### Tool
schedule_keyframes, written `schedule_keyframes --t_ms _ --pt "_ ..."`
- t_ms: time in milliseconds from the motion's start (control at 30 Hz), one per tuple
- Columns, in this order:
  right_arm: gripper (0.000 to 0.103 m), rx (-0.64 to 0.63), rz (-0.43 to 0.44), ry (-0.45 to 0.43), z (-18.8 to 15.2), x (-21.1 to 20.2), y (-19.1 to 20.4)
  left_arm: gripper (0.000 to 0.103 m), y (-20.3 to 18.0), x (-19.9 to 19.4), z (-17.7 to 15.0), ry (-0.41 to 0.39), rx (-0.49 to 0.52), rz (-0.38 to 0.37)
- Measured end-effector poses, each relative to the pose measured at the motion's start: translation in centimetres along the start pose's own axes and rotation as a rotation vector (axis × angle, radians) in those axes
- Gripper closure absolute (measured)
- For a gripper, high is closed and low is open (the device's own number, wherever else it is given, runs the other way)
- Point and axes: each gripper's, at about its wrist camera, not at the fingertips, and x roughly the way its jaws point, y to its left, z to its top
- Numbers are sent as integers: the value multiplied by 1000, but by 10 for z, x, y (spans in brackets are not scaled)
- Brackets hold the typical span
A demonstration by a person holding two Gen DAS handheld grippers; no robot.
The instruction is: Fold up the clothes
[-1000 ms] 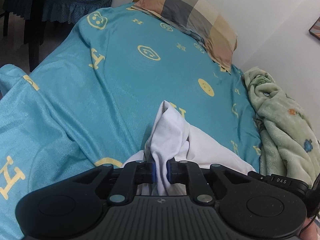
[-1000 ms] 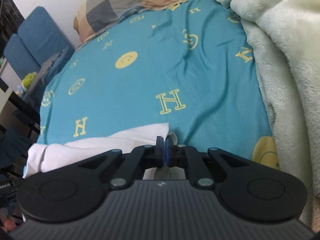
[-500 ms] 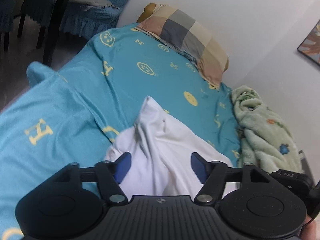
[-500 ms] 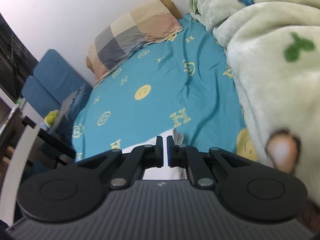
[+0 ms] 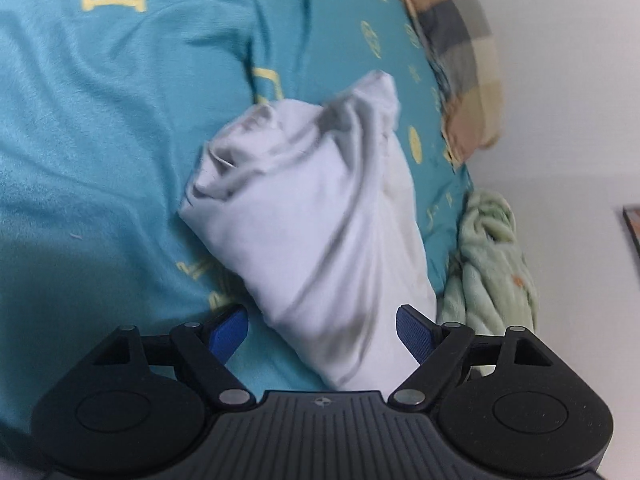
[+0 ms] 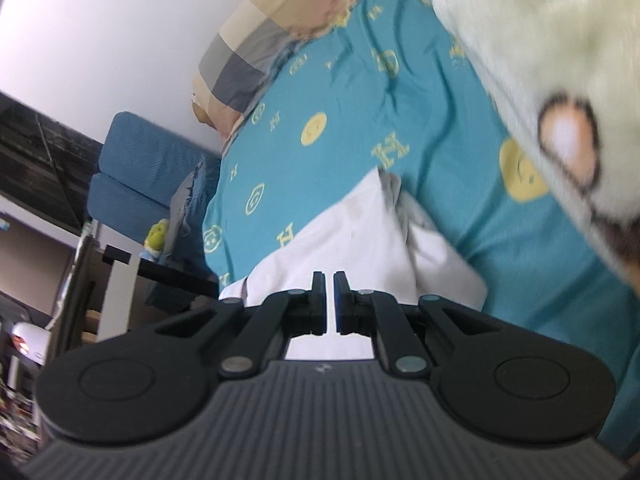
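A white garment [image 5: 316, 216] lies bunched and partly folded on the teal bedsheet [image 5: 100, 120]. My left gripper [image 5: 322, 330] is open wide above its near end, holding nothing. In the right wrist view the same garment [image 6: 360, 232] stretches away from my right gripper [image 6: 330, 300]. Its jaws stand nearly shut with a thin gap, above the cloth, and nothing shows between them.
A checked pillow [image 5: 456, 52] lies at the head of the bed by the white wall. A pale green fleece blanket [image 5: 492, 264] is heaped along the wall side, close on the right [image 6: 540, 60]. A blue chair [image 6: 140, 176] stands beyond the bed.
My left gripper opened and let go of the white garment, which dropped onto the bed. My right gripper lifted and tilted, and its jaws parted slightly off the cloth.
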Motion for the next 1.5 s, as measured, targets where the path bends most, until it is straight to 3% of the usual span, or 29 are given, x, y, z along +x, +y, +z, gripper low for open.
schedule_keyframes --t_ms 167,233,367,433,500,567,600,767,1267,1333,1433,1500 --pt "95 136 62 62 -12 11 -12 39 11 6 11 -74 -78 -23" --pt "94 187 91 104 -20 17 -14 55 10 4 12 -89 -78 -31" --pt "91 287 146 186 -38 32 -17 69 4 -1 11 -107 -54 -65" --pt "79 335 166 210 -45 39 -18 72 -1 -5 11 -116 -35 -94" --pt "51 384 187 233 -53 46 -19 72 -7 -8 11 -123 -12 -116" --pt "38 433 207 257 -61 53 -19 73 -12 -10 12 -127 3 -137" --pt "37 458 218 269 -65 57 -20 73 -13 -11 13 -129 6 -148" --pt "36 580 269 328 -84 75 -22 73 -17 -12 15 -122 -3 -188" --pt "36 606 111 43 -63 62 -57 74 -19 -22 23 -115 -43 -226" --pt "37 588 116 43 -60 61 -58 74 -19 -23 24 -117 -44 -225" --pt "50 520 108 25 -61 56 -54 74 -17 -25 25 -121 -50 -224" --pt "67 477 111 19 -59 52 -51 74 -17 -23 25 -121 -61 -226"
